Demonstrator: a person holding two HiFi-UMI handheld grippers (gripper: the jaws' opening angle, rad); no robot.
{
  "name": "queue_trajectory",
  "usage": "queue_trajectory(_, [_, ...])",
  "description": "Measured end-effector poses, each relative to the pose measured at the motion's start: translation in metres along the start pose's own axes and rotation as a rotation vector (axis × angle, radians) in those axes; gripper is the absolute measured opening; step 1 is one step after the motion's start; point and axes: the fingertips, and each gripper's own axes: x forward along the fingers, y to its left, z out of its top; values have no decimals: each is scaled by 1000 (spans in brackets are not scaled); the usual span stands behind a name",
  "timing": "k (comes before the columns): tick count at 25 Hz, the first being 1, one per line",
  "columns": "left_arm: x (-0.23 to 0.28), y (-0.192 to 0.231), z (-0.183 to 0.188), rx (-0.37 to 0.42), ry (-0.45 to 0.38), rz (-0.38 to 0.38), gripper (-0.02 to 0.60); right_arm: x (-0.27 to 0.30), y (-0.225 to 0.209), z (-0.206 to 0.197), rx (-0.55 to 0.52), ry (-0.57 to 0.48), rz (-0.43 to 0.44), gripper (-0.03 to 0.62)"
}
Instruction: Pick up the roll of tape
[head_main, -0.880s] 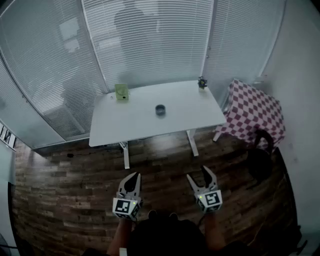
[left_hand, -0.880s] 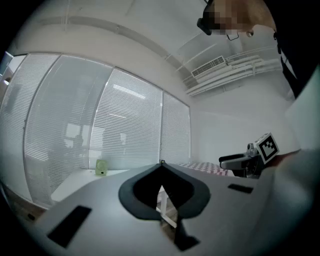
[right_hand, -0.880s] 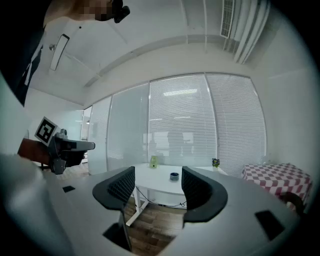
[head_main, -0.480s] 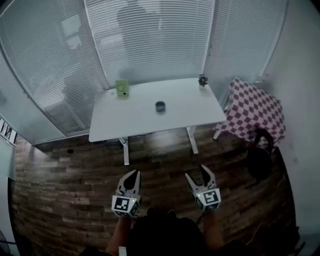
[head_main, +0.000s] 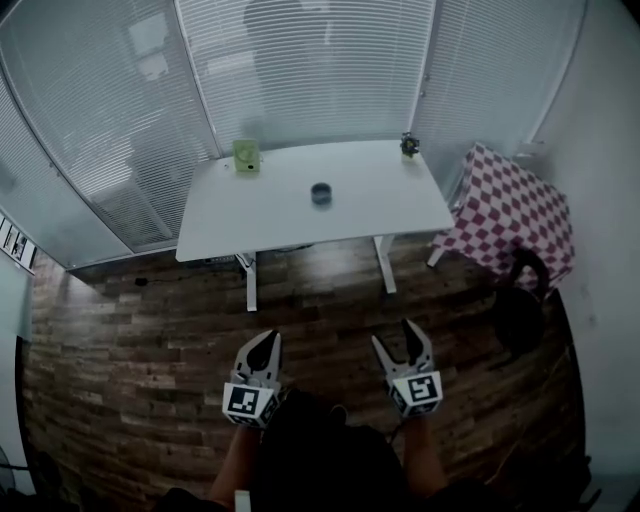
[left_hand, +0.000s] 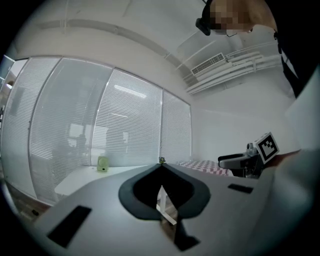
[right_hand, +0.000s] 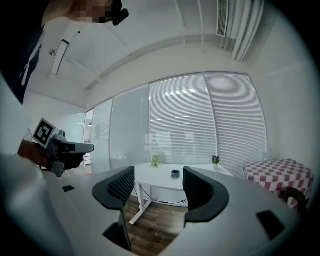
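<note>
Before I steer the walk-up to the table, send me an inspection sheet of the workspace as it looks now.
Surface: white table, mostly bare.
Job's things: roll of tape, dark, lying near the table's middle, far from both grippers.
Clutter: small green item at the back left edge; small plant-like thing at the back right corner.
Grippers: left gripper with jaws together, nothing held; right gripper with jaws wide apart, empty. Both are over the floor, short of the table.
Cables: dark cable hanging under the table.
Surroundings: blinds behind the table, wooden floor, checked cloth to the table's right.
</note>
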Motion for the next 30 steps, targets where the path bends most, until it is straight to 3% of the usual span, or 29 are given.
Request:
queue_trajectory(10, [23,-2,-8,6,-28,-8,6,12,-4,-11,10,10,21,275])
queue_trajectory(14, [41,15,-7,54,-20,-5,6,30,-20,-10,30,6,-29,276])
queue_trajectory(30, [130,77,9,32,-34,-8,6,126,-56,13,10,24,-58,276])
